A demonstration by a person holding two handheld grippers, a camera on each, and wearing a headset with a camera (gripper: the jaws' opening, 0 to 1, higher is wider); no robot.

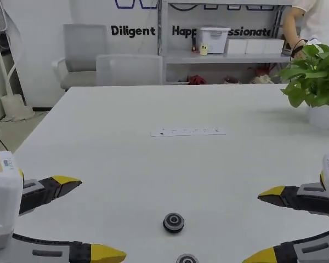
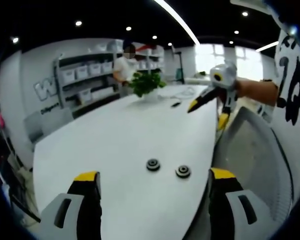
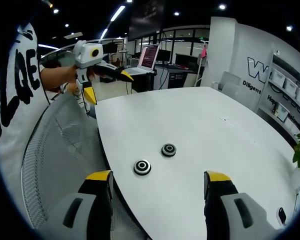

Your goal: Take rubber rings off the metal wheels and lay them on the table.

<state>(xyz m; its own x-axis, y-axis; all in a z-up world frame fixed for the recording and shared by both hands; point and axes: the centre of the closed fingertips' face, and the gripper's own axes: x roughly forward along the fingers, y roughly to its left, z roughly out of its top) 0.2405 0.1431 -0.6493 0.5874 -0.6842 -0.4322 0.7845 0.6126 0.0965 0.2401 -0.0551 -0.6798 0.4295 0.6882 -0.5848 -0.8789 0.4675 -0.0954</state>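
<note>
A large white table [image 1: 153,164] is pictured in an open-plan office, with a white power strip [image 1: 187,131] laid flat near its middle and a potted plant [image 1: 315,76] set toward its far right side. Two grey chairs [image 1: 85,46] are placed beyond the far edge. Behind them, a white wall [image 1: 44,49] is marked with dark lettering [image 1: 132,30], and grey shelving [image 1: 225,57] is stocked with white storage boxes [image 1: 214,39]. The dark ceiling [image 2: 115,15] is lit by recessed spotlights [image 2: 78,23] and a long strip light [image 2: 177,20]. An open laptop [image 3: 148,56] is seen glowing beyond the table's end.
</note>
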